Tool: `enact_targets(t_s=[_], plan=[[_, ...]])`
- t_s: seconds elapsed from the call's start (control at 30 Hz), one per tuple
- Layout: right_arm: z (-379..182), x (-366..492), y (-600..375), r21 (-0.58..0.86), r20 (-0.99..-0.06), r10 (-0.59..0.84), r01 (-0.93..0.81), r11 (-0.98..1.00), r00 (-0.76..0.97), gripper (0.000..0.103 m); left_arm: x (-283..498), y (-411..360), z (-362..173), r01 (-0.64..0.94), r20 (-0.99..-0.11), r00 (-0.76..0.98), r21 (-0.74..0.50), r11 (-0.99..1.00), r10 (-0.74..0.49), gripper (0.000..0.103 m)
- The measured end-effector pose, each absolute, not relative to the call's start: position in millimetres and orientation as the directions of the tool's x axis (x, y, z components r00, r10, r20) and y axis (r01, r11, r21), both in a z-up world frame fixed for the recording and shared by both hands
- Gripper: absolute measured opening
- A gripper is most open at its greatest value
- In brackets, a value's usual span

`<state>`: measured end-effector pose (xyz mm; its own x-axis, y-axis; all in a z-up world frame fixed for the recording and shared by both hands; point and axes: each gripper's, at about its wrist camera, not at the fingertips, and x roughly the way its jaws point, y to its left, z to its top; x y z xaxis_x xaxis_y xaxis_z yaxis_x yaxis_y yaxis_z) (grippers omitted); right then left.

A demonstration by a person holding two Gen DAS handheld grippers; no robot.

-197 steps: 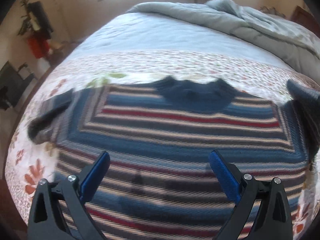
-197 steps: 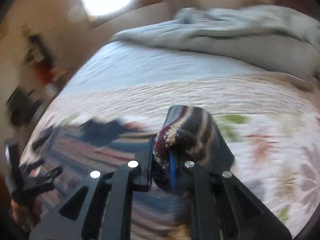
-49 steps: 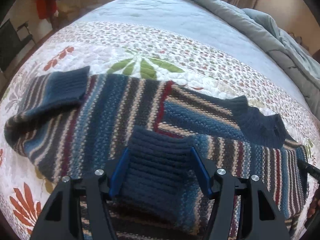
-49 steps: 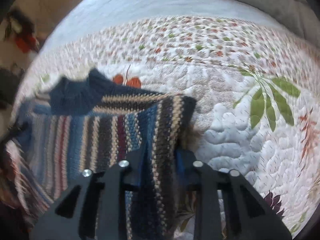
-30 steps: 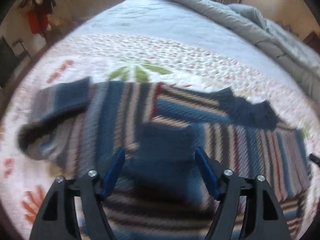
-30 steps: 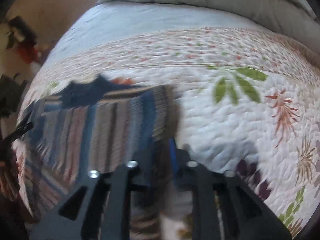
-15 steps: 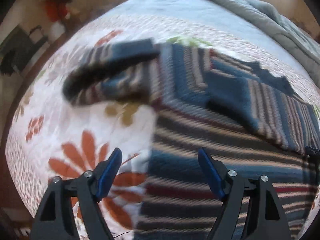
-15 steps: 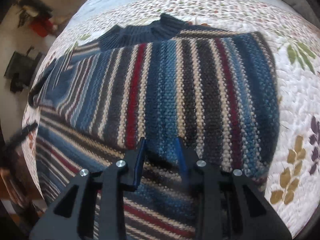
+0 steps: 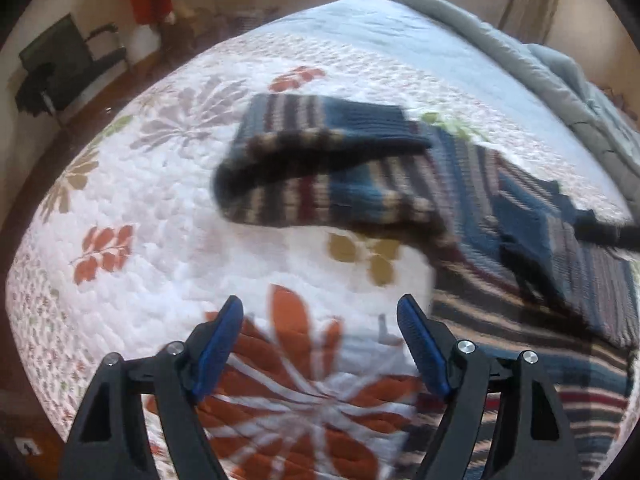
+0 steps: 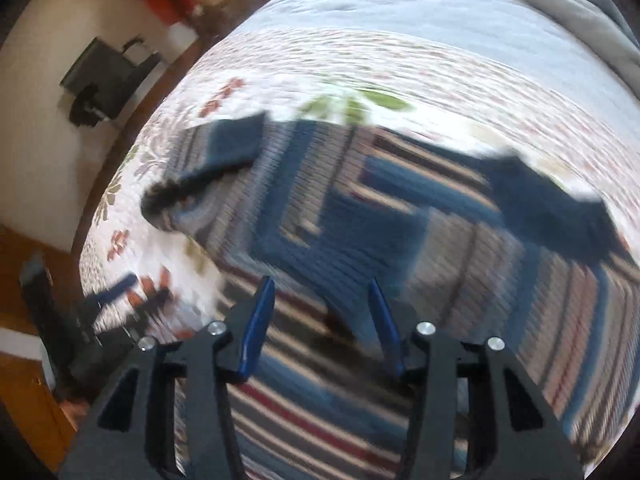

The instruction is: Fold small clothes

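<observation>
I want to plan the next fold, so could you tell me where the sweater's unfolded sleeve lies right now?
In the left wrist view the sleeve lies across the upper middle, stretched left from the sweater onto the quilt, beyond the open left tool.

The left gripper (image 9: 320, 316) has two matte black angular fingers (image 9: 188, 392) with triangular cut-outs, round silver screws (image 9: 466, 346) at the joints, and ribbed blue pads (image 9: 420, 352). The right gripper (image 10: 320, 300) matches: black fingers (image 10: 444, 380), silver screws (image 10: 425, 327), blue pads (image 10: 256, 332).
</observation>
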<state>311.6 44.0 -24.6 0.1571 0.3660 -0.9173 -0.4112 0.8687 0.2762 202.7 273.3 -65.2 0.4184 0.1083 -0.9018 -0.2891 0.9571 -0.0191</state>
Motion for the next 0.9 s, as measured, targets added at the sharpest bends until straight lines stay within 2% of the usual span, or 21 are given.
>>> enact_targets(t_s=[0.2,0.47,0.53,0.67,0.83,0.9], plan=[[-48.7,354.7,127.5,0.240,-0.943,0.314,-0.424,0.873,0.114,0.058,216.9,291.5,-77.9,-0.292,-0.912,0.381,0.036,0.956,0.151,0.083],[-69.0,379.4,174.7,0.202,-0.960,0.262,-0.414,0.888,0.094,0.061,216.7,333.4,-77.1,-0.446,-0.901,0.393,-0.012,0.895,0.184,0.084],[-71.6,382.8,179.3,0.193,-0.963,0.253,-0.419,0.888,0.094,0.064,213.8,343.1,-76.3,-0.498,-0.896,0.396,-0.028,0.867,0.199,0.084],[-84.1,393.9,187.9,0.193,-0.968,0.240,-0.408,0.892,0.068,0.067,211.6,348.7,-76.7,-0.530,-0.895,0.406,-0.067,0.846,0.184,0.084],[-94.0,396.2,196.6,0.207,-0.964,0.258,-0.429,0.879,0.063,0.029,217.0,342.5,-82.7,-0.501,-0.898,0.370,0.023,0.865,0.238,0.084],[-87.4,392.2,192.0,0.248,-0.950,0.307,-0.440,0.863,0.067,0.023,217.1,345.1,-83.0,-0.515,-0.898,0.366,0.023,0.857,0.244,0.084]])
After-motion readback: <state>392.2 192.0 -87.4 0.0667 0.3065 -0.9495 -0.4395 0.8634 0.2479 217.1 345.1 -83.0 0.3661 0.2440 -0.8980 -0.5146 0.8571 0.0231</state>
